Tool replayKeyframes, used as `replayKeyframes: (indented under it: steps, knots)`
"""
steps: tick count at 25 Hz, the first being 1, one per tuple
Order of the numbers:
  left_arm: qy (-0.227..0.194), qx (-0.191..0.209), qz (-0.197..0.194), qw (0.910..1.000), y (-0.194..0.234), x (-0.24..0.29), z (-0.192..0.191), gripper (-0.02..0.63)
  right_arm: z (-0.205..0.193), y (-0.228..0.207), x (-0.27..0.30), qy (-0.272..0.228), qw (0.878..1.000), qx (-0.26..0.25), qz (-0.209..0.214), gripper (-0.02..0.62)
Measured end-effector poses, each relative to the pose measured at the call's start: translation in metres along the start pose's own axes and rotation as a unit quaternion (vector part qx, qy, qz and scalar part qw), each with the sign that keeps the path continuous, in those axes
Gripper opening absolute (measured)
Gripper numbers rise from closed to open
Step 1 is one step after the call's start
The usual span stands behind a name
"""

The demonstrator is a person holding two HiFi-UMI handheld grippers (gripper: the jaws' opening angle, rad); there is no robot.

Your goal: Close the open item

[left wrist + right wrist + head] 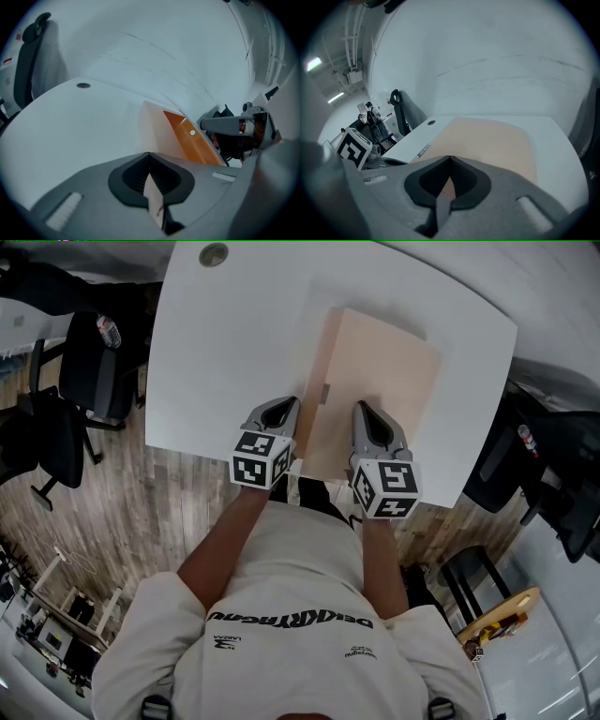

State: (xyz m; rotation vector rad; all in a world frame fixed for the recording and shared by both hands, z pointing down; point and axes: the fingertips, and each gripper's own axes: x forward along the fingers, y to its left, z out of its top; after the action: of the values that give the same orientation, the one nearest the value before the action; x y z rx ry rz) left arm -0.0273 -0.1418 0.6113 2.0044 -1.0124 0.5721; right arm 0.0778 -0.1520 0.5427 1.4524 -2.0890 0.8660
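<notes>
Peach folder (384,371), lid ajar, on white surface (234,343). My left tongs (286,407) pinch its left edge. My right tongs (365,411) are closed and empty at its near edge.

In the head view your left gripper (287,409) and right gripper (366,411) are covering the box's (384,362) near edge, and in the right gripper view the gripper's own body is hiding where its jaws are meeting the box, possibly on its rim.

Overhead, two low close views — shared table (234,352)
</notes>
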Motion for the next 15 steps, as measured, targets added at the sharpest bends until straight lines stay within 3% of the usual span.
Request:
replayKeyframes:
  steps: [15]
  knots:
    - [-0.001,-0.005,0.0,1.0,0.003,0.004,0.001,-0.003,-0.012,0.003,0.01,0.022,1.0,0.014,0.016,-0.002]
